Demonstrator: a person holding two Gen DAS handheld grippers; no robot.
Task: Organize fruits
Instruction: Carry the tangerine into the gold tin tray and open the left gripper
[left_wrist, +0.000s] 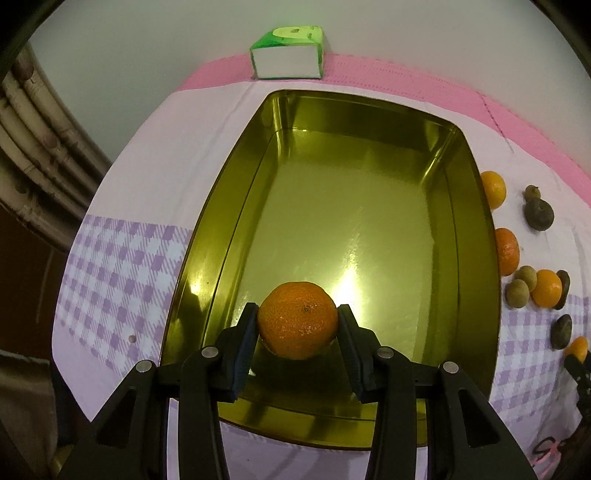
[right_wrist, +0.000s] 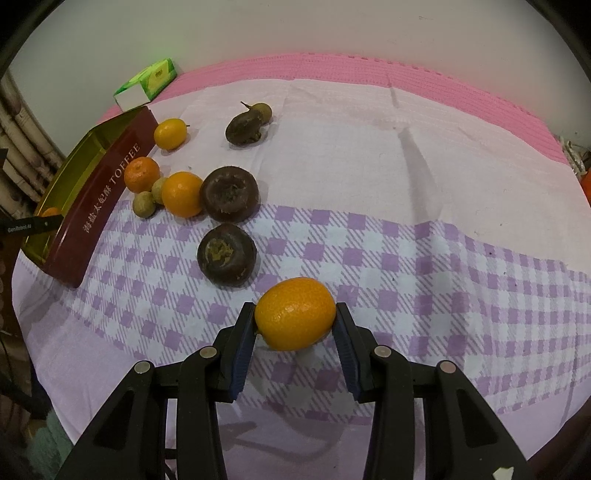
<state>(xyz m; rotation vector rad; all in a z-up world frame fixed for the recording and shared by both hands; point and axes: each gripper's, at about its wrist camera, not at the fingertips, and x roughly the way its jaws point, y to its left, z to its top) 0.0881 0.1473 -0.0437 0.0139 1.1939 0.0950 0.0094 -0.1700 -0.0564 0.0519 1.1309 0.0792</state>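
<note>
Left wrist view, left to right. We note a checked lilac-and-white cloth (left_wrist: 122, 266) at the left of the frame. The gold tin (left_wrist: 236, 206) fills the centre, its inside bare apart from glare. At the lower centre the left gripper (left_wrist: 297, 325) is clenched on a mandarin (left_wrist: 298, 319), both pads touching its sides; the fruit sits over the near end of the tin, and we cannot tell whether it rests on the floor of the tin. At the upper centre a green-and-white tissue pack (left_wrist: 286, 51) lies beyond the tin's far end. Loose fruits line the right edge.

Right wrist view, left to right. At the left edge the same tin shows its dark red outer wall (right_wrist: 103, 199), lettered TOFFEE. Just beside it lie an orange mandarin (right_wrist: 142, 174), two small tan longans (right_wrist: 144, 204) and a yellower citrus (right_wrist: 182, 194), clustered and touching. Right of these, two dark brown round fruits (right_wrist: 229, 193) sit one below the other. At the lower centre the right gripper (right_wrist: 295, 317) grasps an oval kumquat (right_wrist: 295, 314) between its pads, close above the checked cloth.
</note>
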